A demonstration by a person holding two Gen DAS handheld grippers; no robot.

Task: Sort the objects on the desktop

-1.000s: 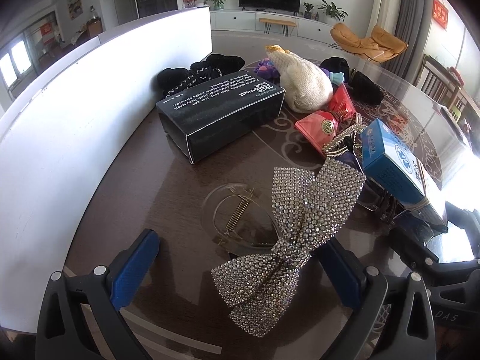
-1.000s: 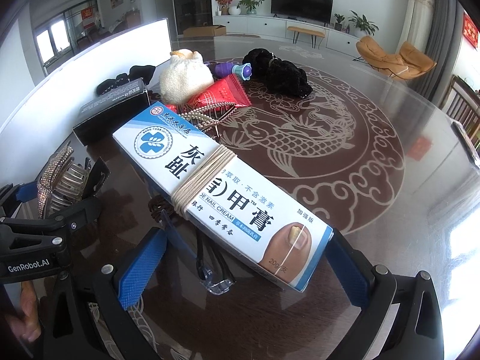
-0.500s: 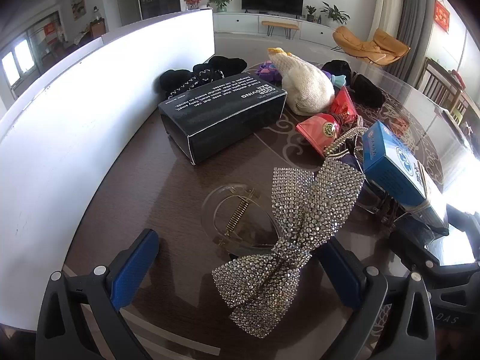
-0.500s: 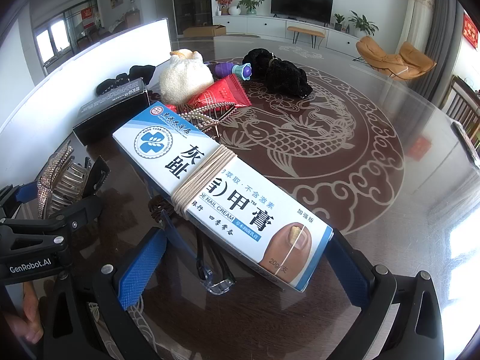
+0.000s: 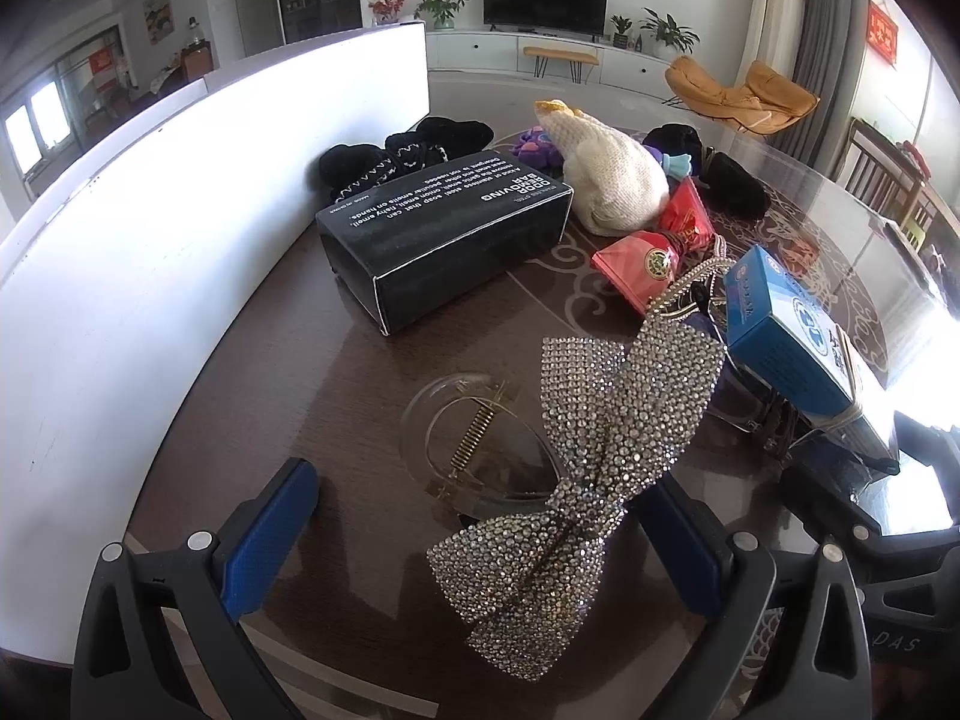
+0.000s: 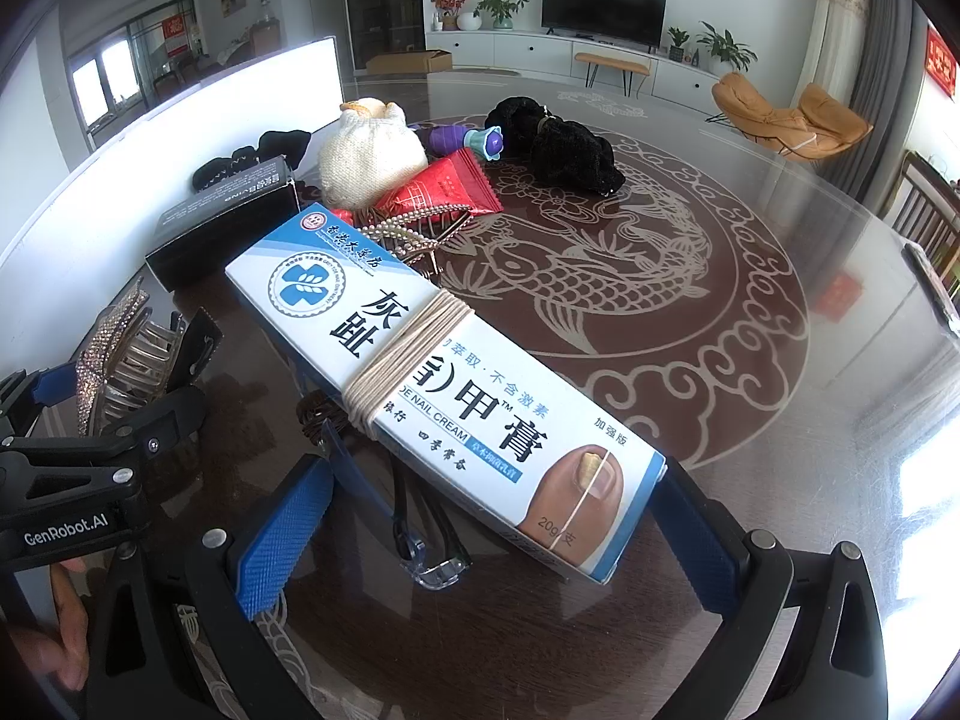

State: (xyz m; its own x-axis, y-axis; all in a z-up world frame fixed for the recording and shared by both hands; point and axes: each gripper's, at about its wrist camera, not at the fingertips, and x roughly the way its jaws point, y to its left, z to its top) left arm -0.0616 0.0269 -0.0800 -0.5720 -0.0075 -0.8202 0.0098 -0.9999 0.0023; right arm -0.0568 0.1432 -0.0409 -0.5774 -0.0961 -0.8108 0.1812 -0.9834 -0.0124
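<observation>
Sorting barely started, judging by the layout: most items sit in one loose cluster on the glass-topped table, none set apart into groups

Left gripper: jaws spread wide, blue pads on either side of the rhinestone bow hair clip, right pad hidden behind the bow. Cannot tell whether the clip is pinched or just lying between them. Clear claw clip lies just beside the bow, apparently under its edge

Right gripper: jaws likewise spread, flanking the nail cream box, which is bound with pale string and rests tilted on a dark-framed object I cannot identify. Contact with the pads not clear

Left to sort, as far as visible:
- black cardboard box near the white panel
- knitted cream pouch
- red foil packets
- black fabric pieces
- purple-and-teal item
- beaded hair comb, touching the box's far end

No bins or trays in view, so the destination is unclear
</observation>
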